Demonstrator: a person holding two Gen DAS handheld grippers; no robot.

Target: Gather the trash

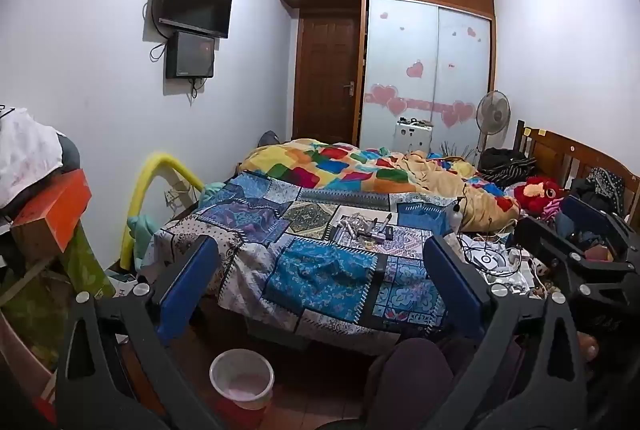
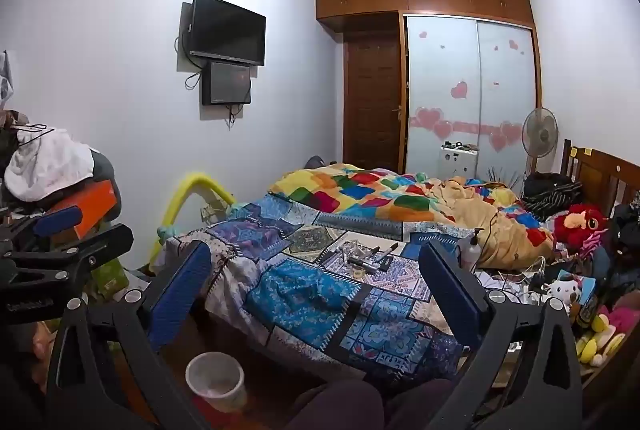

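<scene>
On the bed (image 1: pixel 320 270), trash (image 1: pixel 368 228) lies beyond the left tool (image 1: pixel 320 258) (spread wide).

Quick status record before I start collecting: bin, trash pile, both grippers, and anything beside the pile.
bin: trash bin stands on the floor at the foot of the bed, looks empty
trash: small pile of scraps lying on the patchwork bedspread
left gripper: open, holding nothing
right gripper: open, holding nothing
beside pile: pump bottle and tangled cables to its right
progress: nothing collected yet
</scene>
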